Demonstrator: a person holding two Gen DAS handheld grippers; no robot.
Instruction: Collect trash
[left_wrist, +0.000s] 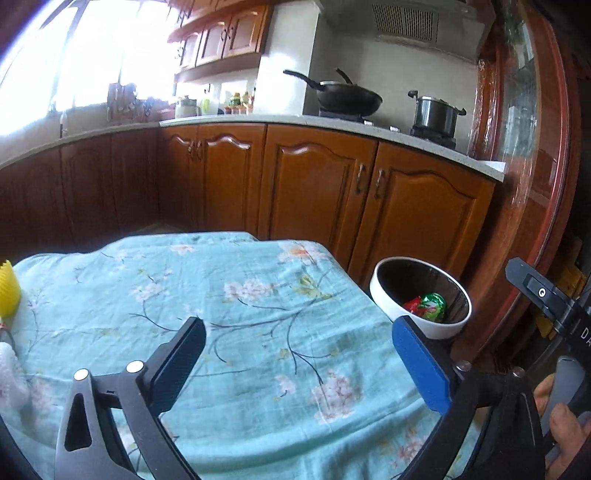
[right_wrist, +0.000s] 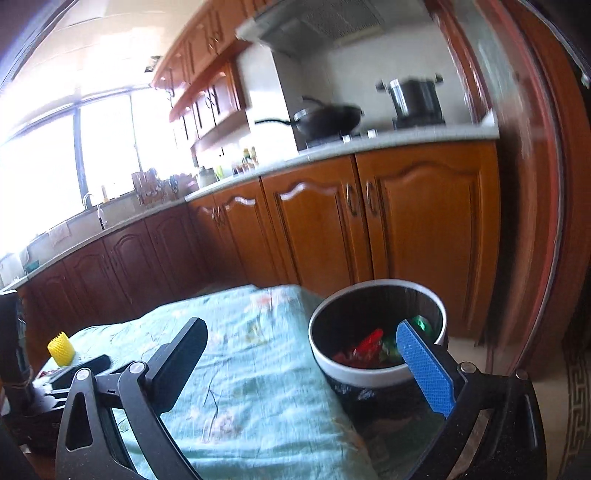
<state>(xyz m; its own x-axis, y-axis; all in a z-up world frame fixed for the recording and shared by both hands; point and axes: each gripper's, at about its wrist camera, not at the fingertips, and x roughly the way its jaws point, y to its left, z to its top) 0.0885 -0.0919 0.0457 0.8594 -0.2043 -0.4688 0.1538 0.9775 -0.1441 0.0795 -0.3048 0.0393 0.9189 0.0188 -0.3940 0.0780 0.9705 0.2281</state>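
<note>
- White-rimmed trash bin (left_wrist: 384, 291) beside the cloth-covered bench (left_wrist: 236, 332) holds red and green wrappers (left_wrist: 428, 305), perhaps candy.
- Left gripper (left_wrist: 299, 354) fingers wide, empty.
- Right gripper (right_wrist: 301, 358) fingers wide, empty, by the bin.

White-rimmed bin (left_wrist: 384, 291) by table edge holds red/green wrappers (left_wrist: 428, 305).
</note>
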